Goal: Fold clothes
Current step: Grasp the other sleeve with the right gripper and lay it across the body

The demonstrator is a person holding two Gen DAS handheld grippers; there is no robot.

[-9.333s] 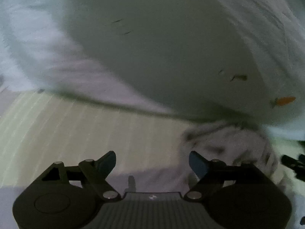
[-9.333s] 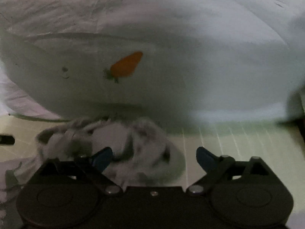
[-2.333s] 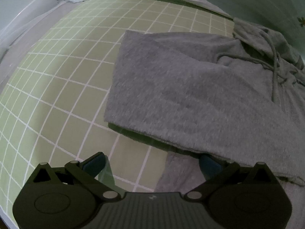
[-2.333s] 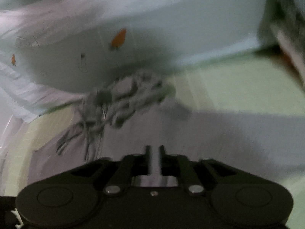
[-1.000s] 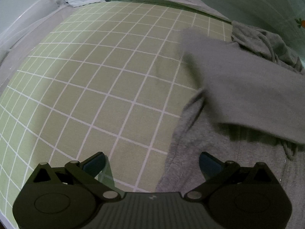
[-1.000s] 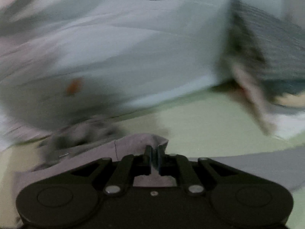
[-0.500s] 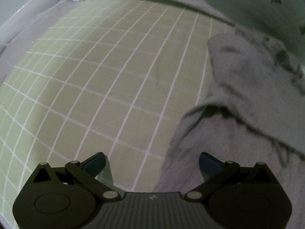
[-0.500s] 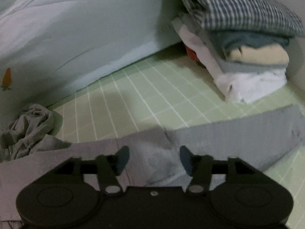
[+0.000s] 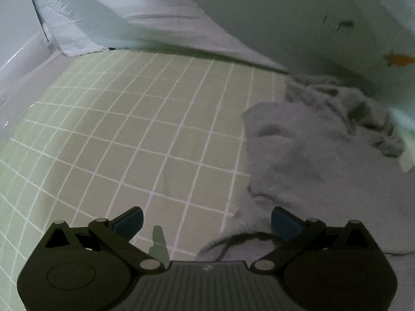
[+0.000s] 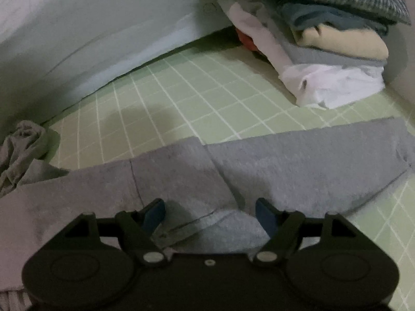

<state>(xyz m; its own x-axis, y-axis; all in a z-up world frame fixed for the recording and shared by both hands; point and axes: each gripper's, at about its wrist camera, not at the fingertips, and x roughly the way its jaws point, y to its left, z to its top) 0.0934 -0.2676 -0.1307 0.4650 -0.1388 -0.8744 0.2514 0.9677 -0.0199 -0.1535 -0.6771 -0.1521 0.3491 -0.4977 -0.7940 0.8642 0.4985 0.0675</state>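
While over grey hoodie | right claw just released, spread | left claw spread, empty

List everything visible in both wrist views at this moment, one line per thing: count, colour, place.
grey hoodie: one, grey, spread flat on the sheet under both grippers; its bunched hood end lies against the duvet.
checked sheet: one, pale green with white grid lines, covering the bed under the hoodie.
duvet: one, pale blue-white with a small orange carrot print, along the far edge of the sheet.
stack of folded clothes: one pile, checked blue-white on top, then blue, cream, grey and white, at the far right corner.
left hand-held gripper: one, black with blue pads, open, holding nothing.
right hand-held gripper: one, black with blue pads, jaws just opened, grey fabric lying loose between them.
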